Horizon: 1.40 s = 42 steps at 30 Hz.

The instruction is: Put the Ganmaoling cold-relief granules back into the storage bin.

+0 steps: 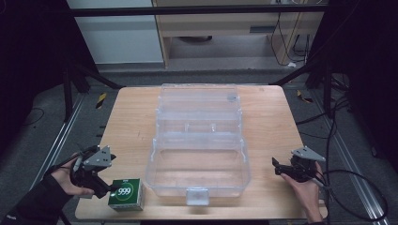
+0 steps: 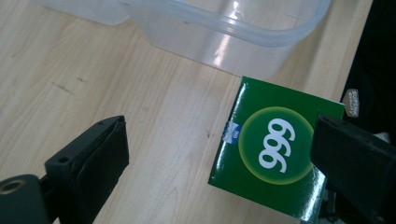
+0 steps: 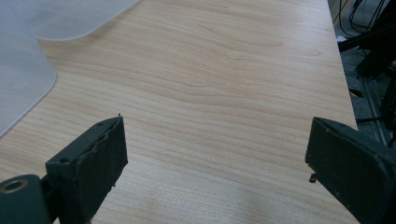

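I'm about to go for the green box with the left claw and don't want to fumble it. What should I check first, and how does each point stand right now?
1. Left claw open wide enough for the green box: ok, the jaws stand wide apart.
2. Box centred between the jaws: not ok, it sits against the one jaw at the right of the left gripper view, with bare table before the other.
3. Box resting flat on the table: ok.
4. Clear plastic case open to receive it: ok, lid folded back.
5. Right claw out of the way: ok, open over the table's right side, holding nothing.
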Available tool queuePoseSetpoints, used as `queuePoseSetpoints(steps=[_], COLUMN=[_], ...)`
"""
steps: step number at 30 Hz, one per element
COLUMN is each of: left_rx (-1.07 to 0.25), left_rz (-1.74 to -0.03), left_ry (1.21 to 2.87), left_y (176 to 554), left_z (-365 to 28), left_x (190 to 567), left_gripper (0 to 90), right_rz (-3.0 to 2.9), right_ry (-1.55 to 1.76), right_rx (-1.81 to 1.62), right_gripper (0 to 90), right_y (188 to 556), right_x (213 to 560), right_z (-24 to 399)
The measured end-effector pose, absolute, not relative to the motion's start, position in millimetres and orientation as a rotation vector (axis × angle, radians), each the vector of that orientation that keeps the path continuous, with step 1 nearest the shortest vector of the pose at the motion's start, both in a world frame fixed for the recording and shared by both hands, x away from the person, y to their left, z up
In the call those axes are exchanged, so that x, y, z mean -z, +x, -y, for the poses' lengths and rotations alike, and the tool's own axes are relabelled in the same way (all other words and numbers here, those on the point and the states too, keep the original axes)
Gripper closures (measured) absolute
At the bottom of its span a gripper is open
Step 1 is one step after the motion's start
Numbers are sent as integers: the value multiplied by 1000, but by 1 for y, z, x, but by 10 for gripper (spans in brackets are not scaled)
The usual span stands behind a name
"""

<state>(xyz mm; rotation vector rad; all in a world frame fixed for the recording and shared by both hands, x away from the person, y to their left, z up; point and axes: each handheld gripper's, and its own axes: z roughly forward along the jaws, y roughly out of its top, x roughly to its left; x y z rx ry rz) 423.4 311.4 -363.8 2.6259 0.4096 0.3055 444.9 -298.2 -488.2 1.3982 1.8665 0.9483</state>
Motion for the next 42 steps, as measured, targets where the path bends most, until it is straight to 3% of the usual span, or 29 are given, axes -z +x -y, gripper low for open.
queuePoseSetpoints(steps=[42], left_rx=[-171], left_rz=[-263], left_ry=[2762], left_y=[412], left_z=[-293], left_x=[400], left_gripper=[27], right_rz=[-1929], right_ry=[1374], right_rx=[-894], right_gripper=[36], right_y=[446], right_x=[492], right_z=[294])
